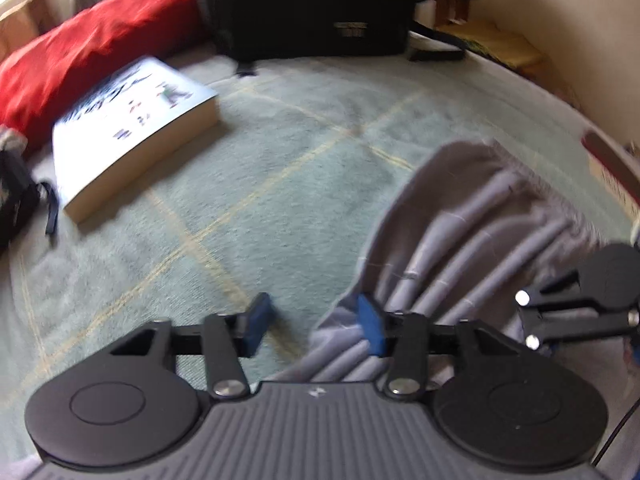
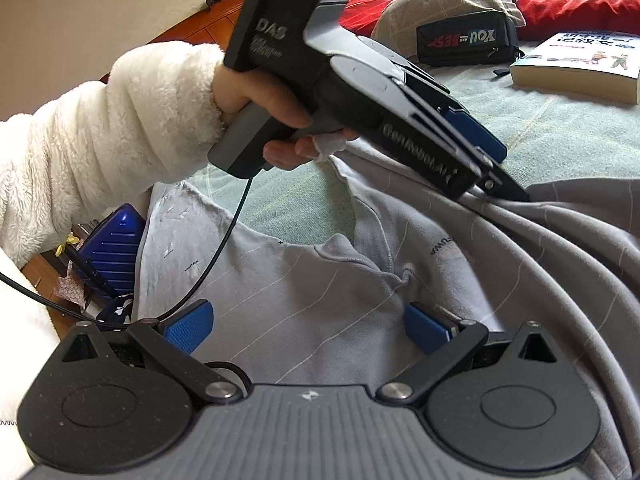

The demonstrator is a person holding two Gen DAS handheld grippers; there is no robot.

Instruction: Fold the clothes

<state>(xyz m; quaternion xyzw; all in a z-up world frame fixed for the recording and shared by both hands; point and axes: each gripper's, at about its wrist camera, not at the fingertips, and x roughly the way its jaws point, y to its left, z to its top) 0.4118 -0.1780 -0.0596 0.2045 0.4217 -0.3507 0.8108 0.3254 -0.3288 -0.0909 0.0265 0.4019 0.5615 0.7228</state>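
A pale green bed (image 1: 280,184) carries a grey shirt (image 2: 304,296), with a book (image 1: 132,136) and black bag (image 1: 312,8) well apart beyond it. The left tongs (image 1: 316,326) stand narrow over the shirt's edge, pinching nothing; the right tongs (image 2: 308,330) gape wide.

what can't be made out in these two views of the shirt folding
- Left wrist view: the book cover's print, smeared by motion blur.
- Right wrist view: where the left tool meets the grey shirt, hidden by its own body.
- Right wrist view: the shirt's lower part, covered by the right tool and cut off by the frame's edge.
- Right wrist view: the blue case, partly behind the white sleeve.
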